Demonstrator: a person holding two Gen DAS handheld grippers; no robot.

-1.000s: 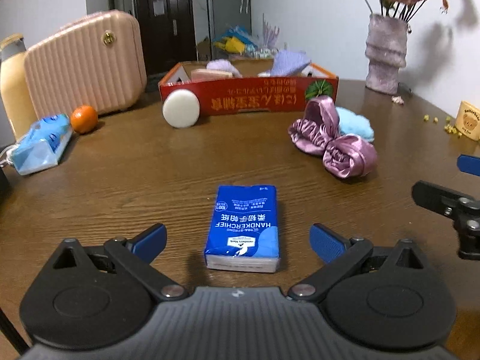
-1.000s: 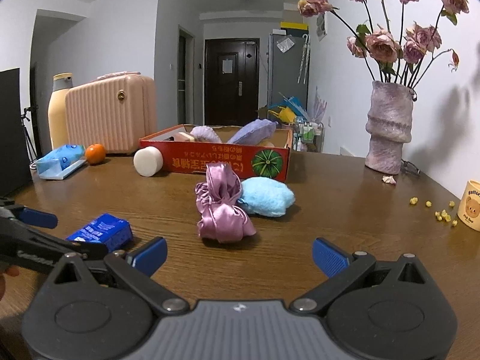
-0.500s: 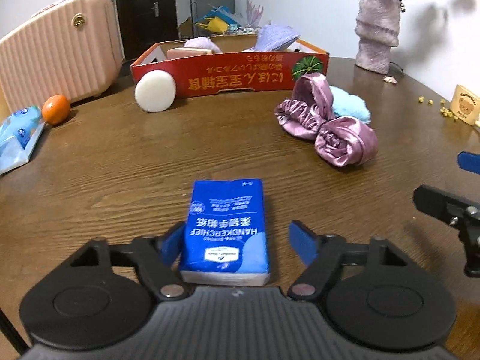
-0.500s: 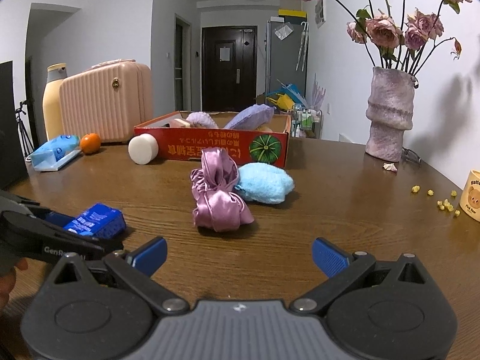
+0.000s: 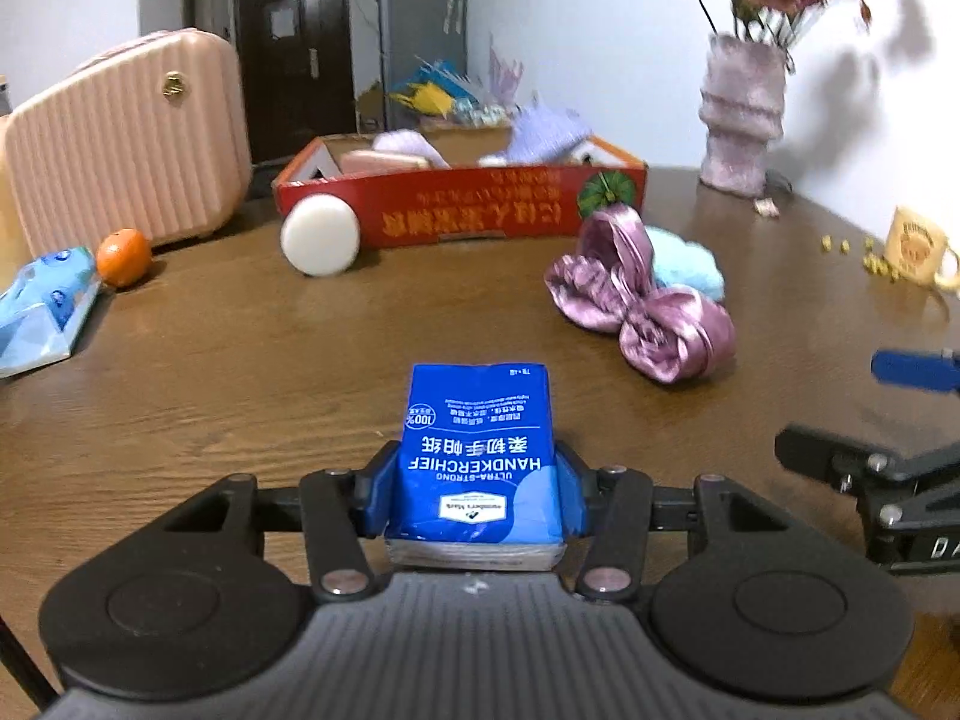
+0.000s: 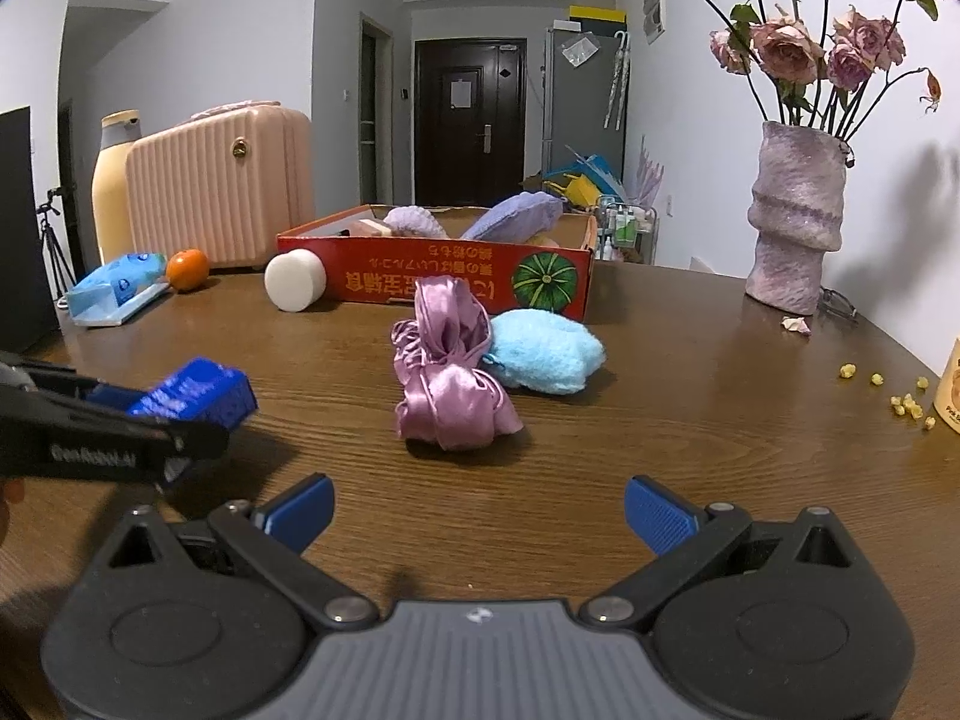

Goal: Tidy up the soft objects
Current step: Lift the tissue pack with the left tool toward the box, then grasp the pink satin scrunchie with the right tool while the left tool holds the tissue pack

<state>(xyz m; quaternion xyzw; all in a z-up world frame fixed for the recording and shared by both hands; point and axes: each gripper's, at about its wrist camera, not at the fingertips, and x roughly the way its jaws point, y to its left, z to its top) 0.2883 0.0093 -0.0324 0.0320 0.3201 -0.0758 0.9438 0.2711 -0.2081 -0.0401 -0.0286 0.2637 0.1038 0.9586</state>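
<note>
A blue handkerchief tissue pack lies lengthwise between the fingers of my left gripper. Its jaws are closing, and both blue pads press on the pack's sides. In the right wrist view the pack shows at the far left, in that gripper. My right gripper is open over bare table, with nothing between its fingers. Ahead of it lie a purple satin scrunchie bundle and a light blue fluffy cloth. Behind them stands a red cardboard box holding several soft items.
A white round sponge leans against the box's left front. Far left are a pink suitcase, an orange and a wipes pack. A vase of flowers, a mug and scattered crumbs sit right.
The left gripper's jaws have closed from wide open onto the sides of the tissue pack, which now sits deeper between the fingers. The right gripper has stayed open and nearly still.
</note>
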